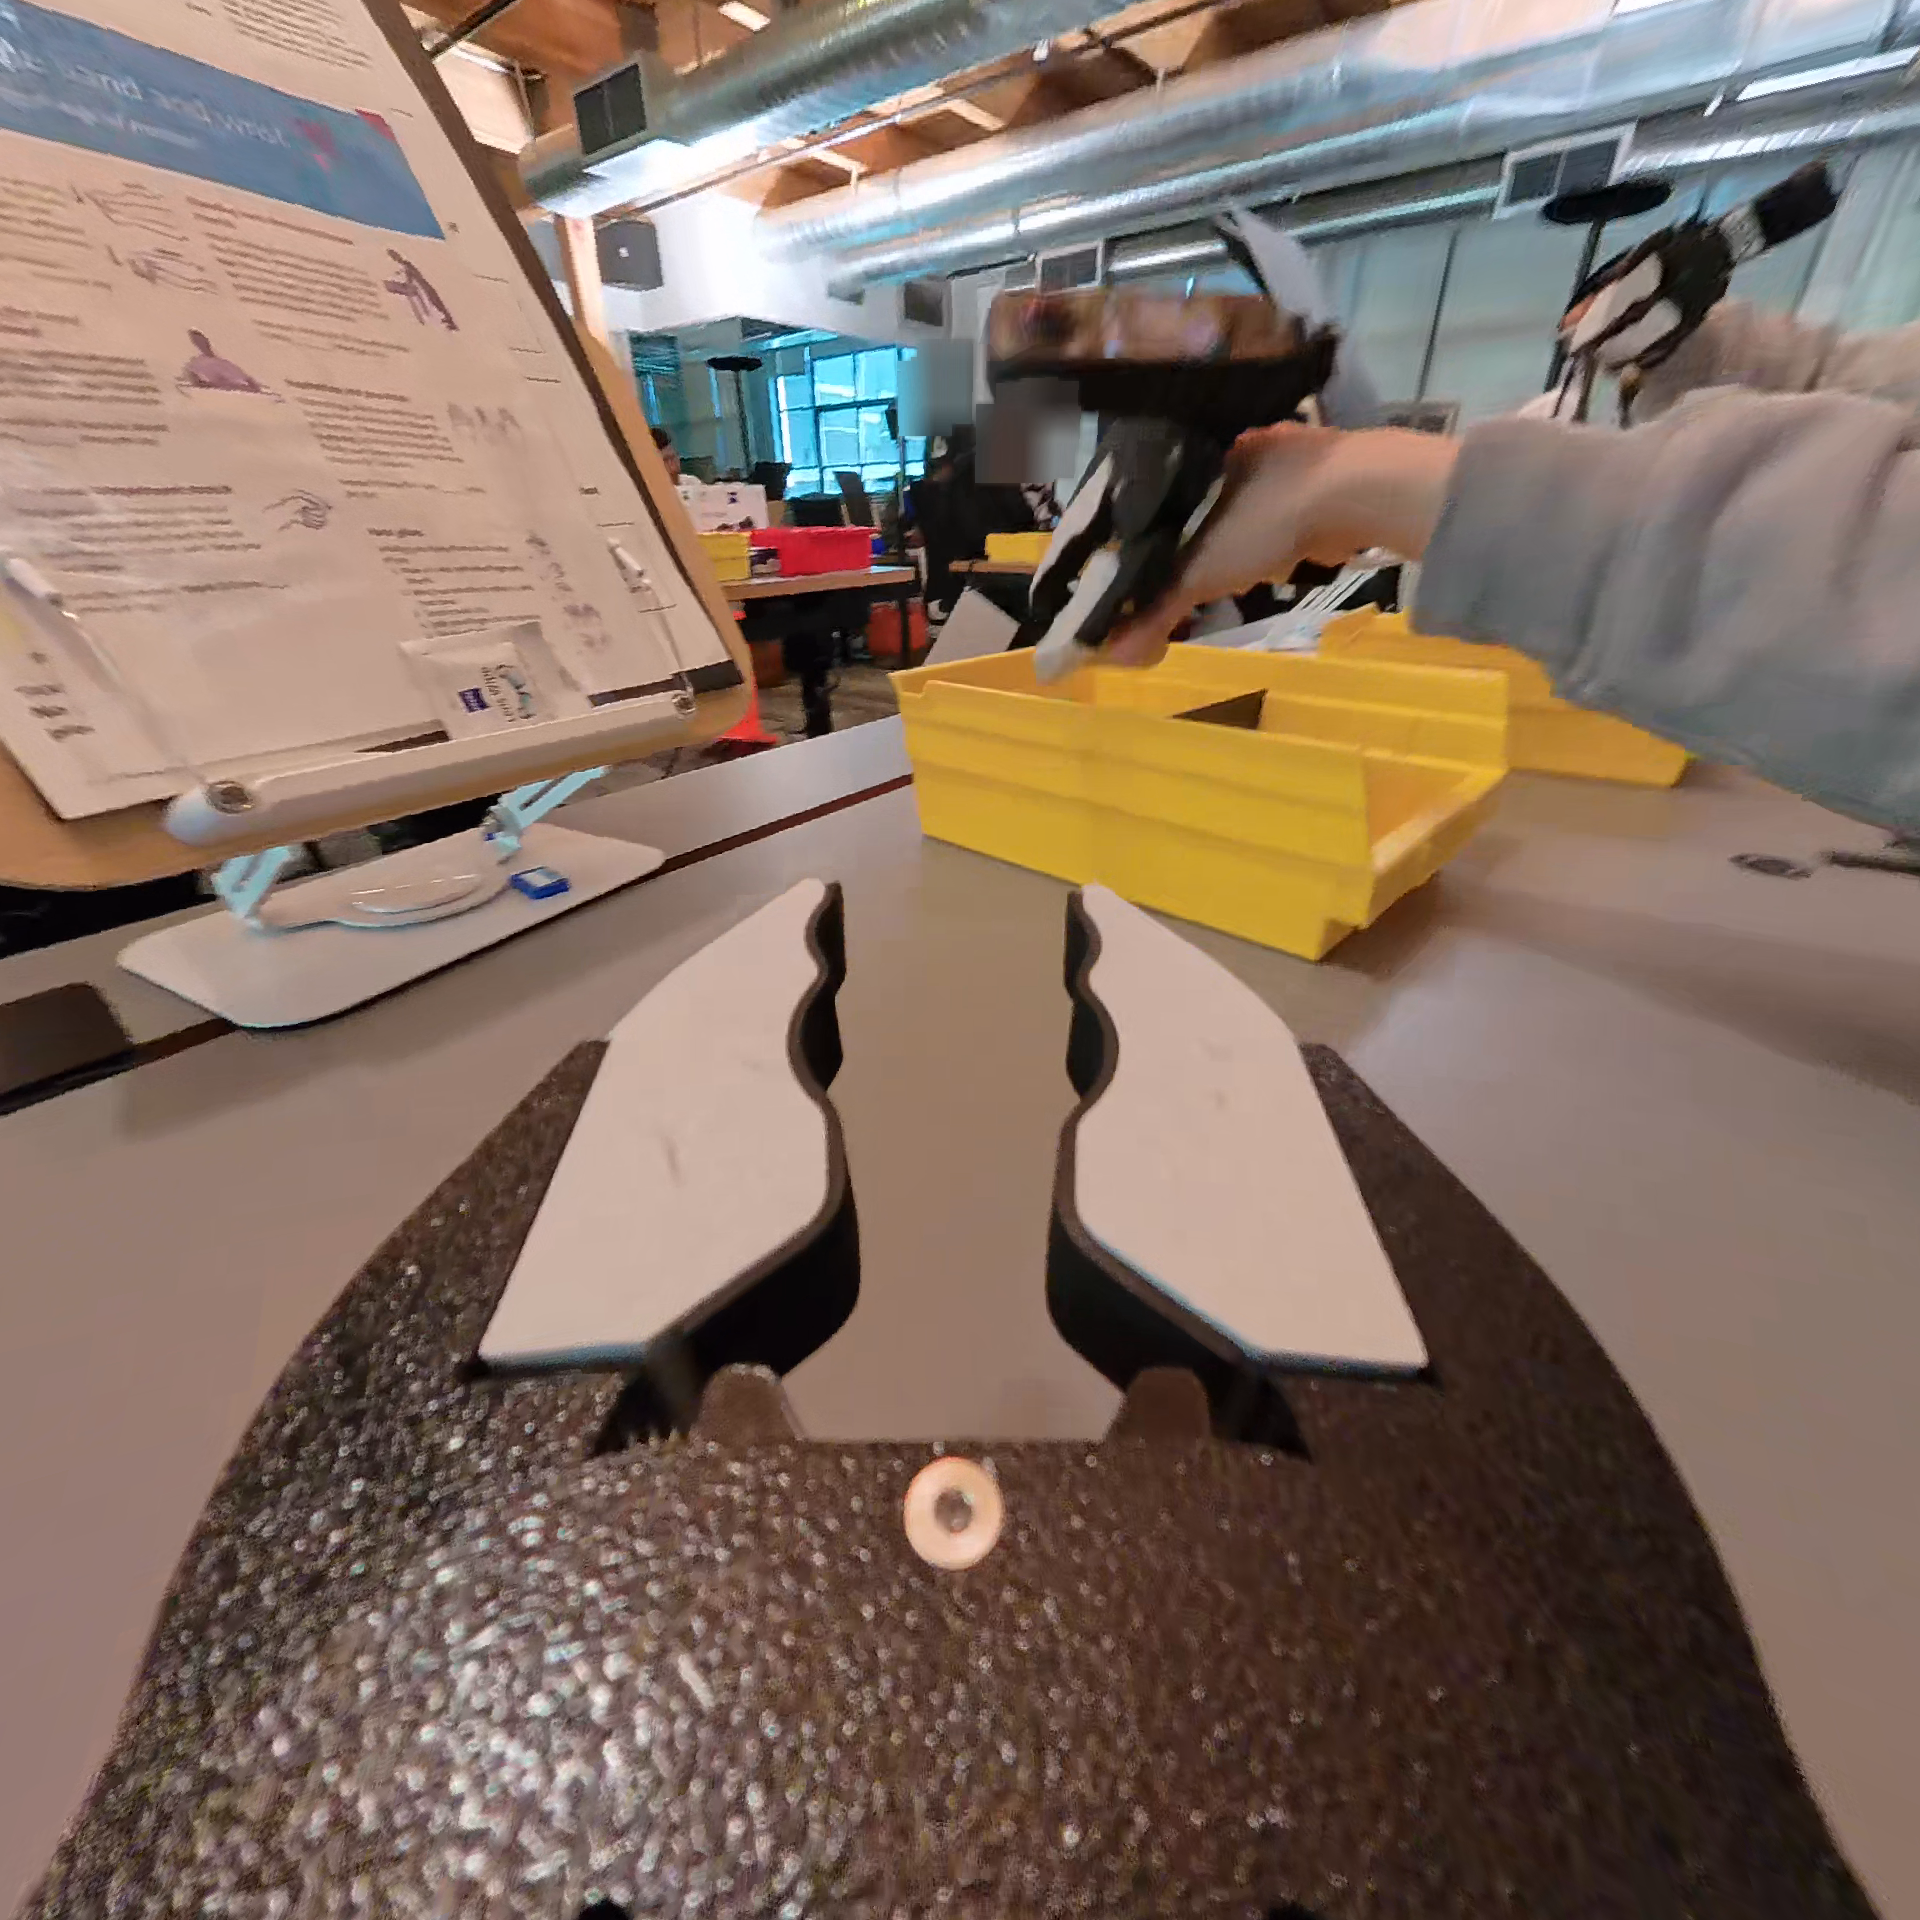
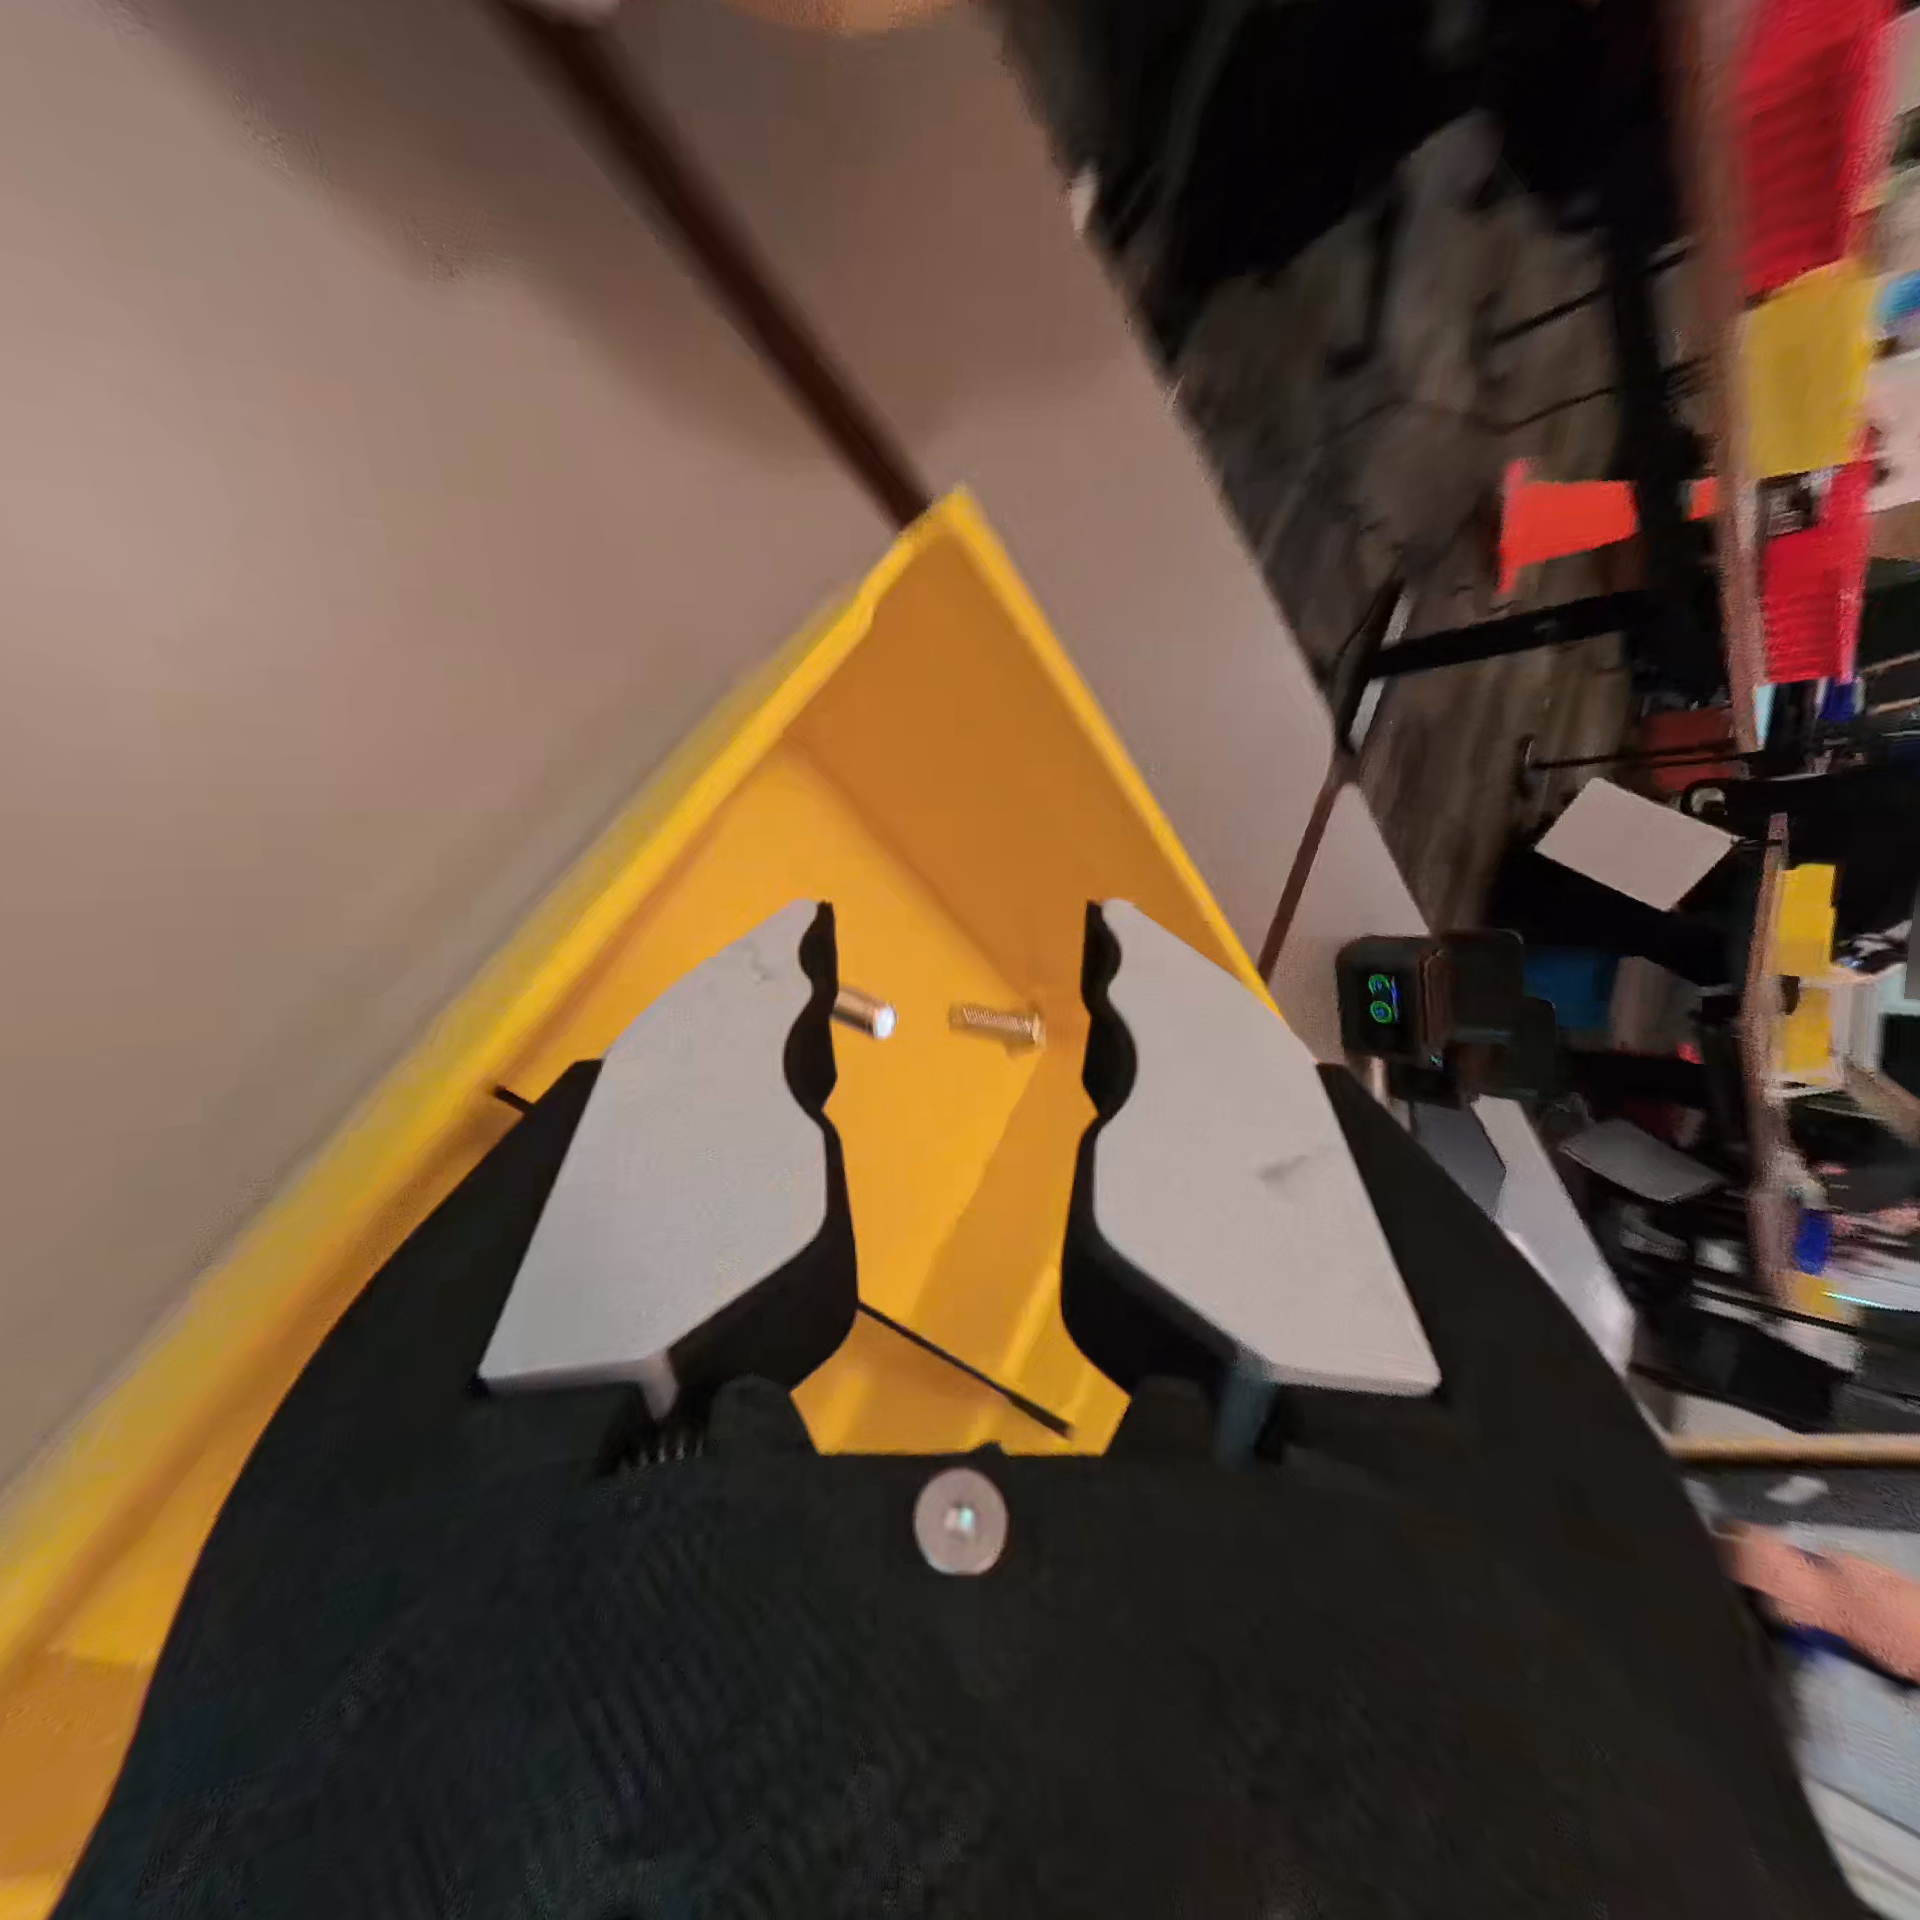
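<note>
The grey table (image 1: pixel 1558 1091) carries a yellow bin (image 1: pixel 1143 821) near its far edge and a document stand (image 1: pixel 312 520) at the far left. The left gripper (image 1: pixel 948 935) hovers over bare tabletop, jaws apart and empty. The right gripper (image 2: pixel 954 935) points down into the bin's corner, jaws apart and gripping nothing; two small metal bolts (image 2: pixel 995 1020) lie crosswise on the bin floor between its fingertips.

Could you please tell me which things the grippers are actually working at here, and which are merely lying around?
At the grippers: right gripper, open over the yellow bin holding two bolts; left gripper, open above the table.

Lying about: document stand, orange cone.
</note>
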### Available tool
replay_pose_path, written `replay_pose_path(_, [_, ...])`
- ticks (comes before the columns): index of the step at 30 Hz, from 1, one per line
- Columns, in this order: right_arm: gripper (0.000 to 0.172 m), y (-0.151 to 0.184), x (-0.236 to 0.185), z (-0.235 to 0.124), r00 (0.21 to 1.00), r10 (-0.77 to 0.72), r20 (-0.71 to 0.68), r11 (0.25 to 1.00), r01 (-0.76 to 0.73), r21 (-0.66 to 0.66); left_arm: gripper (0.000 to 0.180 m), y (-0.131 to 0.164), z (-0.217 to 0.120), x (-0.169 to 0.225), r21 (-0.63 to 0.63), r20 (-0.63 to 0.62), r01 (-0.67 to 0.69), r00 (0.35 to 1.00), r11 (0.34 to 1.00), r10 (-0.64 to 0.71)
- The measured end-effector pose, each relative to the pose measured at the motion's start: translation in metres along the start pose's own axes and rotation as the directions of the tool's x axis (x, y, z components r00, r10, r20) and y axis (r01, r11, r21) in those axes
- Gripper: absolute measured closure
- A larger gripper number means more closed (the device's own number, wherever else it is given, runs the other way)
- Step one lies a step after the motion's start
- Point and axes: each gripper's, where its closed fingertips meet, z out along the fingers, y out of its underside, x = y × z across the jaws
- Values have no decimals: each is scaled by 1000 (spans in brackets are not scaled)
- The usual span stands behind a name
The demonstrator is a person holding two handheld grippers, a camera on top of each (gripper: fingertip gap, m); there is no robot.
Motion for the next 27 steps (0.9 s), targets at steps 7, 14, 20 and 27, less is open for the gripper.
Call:
replay_pose_path(7, [132, -115, -137, -145, 865, 108, 491, 601, -450, 660, 142, -26, -26, -40, 14, 234, 1, 972, 1000, -4])
replay_pose_path(14, [131, -97, -227, -146, 902, -39, 430, 551, -339, 762, 141, -27, -134, -154, -212, 620, 333, 773, 919, -138])
replay_pose_path(20, [129, -95, -239, -142, 886, -51, 462, 571, -353, 741, 151, 44, -163, -224, -386, 717, 696, 640, 605, -278])
replay_pose_path(27, [129, -89, -239, -133, 928, -48, 371, 597, -271, 755, 143, 108, -162, -222, -370, 813, 911, 413, 183, -410])
